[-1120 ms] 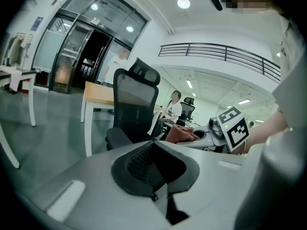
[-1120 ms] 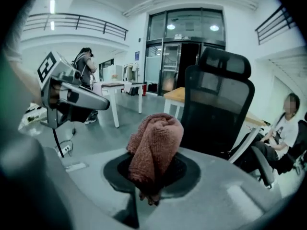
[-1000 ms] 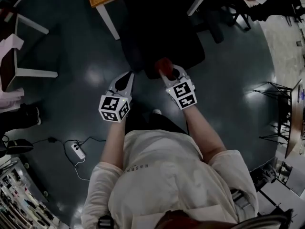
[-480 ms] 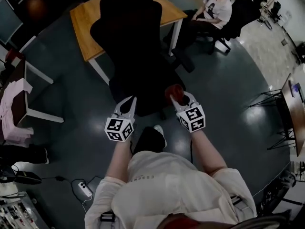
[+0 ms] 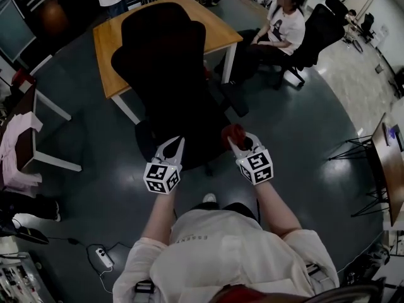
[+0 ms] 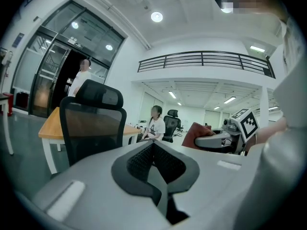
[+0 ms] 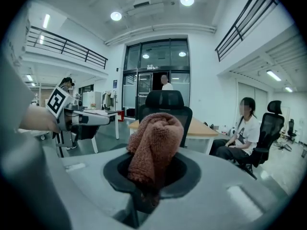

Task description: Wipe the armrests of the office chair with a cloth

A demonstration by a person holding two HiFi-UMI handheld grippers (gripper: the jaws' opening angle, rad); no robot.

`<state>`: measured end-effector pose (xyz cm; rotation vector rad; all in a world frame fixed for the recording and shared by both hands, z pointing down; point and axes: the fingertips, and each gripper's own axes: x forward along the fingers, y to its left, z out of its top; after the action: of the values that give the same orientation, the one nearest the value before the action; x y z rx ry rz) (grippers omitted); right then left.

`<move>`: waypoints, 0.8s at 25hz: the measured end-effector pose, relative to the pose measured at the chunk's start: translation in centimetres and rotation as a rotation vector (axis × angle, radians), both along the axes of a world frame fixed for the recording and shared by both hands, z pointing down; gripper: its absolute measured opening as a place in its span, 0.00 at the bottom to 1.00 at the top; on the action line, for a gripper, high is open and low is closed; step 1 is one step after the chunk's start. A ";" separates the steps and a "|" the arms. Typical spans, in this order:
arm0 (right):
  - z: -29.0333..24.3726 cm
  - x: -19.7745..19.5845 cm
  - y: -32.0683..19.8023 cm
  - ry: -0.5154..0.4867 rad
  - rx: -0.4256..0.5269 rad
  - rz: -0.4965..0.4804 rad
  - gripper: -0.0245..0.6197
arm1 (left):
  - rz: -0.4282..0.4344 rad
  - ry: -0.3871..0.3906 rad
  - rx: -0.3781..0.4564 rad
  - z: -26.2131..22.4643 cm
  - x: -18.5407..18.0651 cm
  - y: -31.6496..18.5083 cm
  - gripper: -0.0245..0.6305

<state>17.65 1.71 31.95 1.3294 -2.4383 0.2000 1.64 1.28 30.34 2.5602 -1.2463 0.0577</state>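
Left gripper (image 5: 174,145): the jaws are brought together — nothing is held between them.
Right gripper (image 5: 238,139): the jaws are clamped on the cloth (image 7: 154,145), which is bunched upright between them.
Cloth: reddish-brown terry, held in the air close to the near edge of the office chair (image 5: 165,68); whether the chair is touched cannot be told.
Office chair: black, high-backed, placed between the two grippers and the desk (image 5: 108,46).
Desk: wooden top on white legs, seen just behind the chair.
Background: a seated person (image 5: 278,27) is seen on another dark chair — to the right of the desk.
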 end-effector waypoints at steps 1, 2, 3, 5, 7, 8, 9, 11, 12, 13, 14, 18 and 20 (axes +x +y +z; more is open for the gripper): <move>-0.3 0.5 -0.1 0.000 0.010 -0.004 0.12 | -0.006 -0.003 0.003 -0.2 0.6 0.0 0.06; -0.7 1.0 -0.2 -0.001 0.019 -0.012 0.12 | -0.014 -0.005 0.005 -0.3 1.1 0.2 0.06; -0.9 1.3 0.0 -0.002 0.025 -0.024 0.12 | -0.024 -0.007 0.005 -0.4 1.5 0.5 0.06; -1.3 1.7 0.5 -0.005 0.034 -0.055 0.12 | -0.047 -0.014 0.002 -0.6 2.3 1.4 0.06; -1.9 2.4 1.0 -0.008 0.045 -0.083 0.12 | -0.070 -0.020 0.008 -1.1 3.3 2.4 0.06; -2.2 2.8 1.4 -0.010 0.051 -0.097 0.12 | -0.083 -0.022 0.013 -1.4 3.9 3.0 0.06; -2.4 3.2 1.8 -0.010 0.058 -0.111 0.12 | -0.097 -0.025 0.019 -1.7 4.5 3.7 0.06; -2.7 4.0 3.1 -0.010 0.068 -0.147 0.12 | -0.135 -0.029 0.025 -2.1 5.5 5.6 0.06; -2.9 4.5 4.0 -0.009 0.072 -0.166 0.12 | -0.157 -0.028 0.024 -2.3 6.1 6.7 0.06; -3.2 5.0 4.9 -0.007 0.076 -0.182 0.12 | -0.177 -0.024 0.022 -2.6 6.7 7.9 0.06; -3.5 5.6 5.8 -0.006 0.081 -0.196 0.12 | -0.194 -0.018 0.020 -2.8 7.4 9.2 0.06; -3.7 8.3 10.1 -0.012 0.093 -0.241 0.12 | -0.265 -0.007 0.022 -3.0 10.0 14.1 0.06; -3.5 9.8 12.3 -0.018 0.095 -0.257 0.12 | -0.296 -0.005 0.022 -3.0 11.3 16.7 0.06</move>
<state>27.48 14.06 28.44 1.0399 -2.6324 0.0312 12.94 18.00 27.32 2.3655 -1.6204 -0.0127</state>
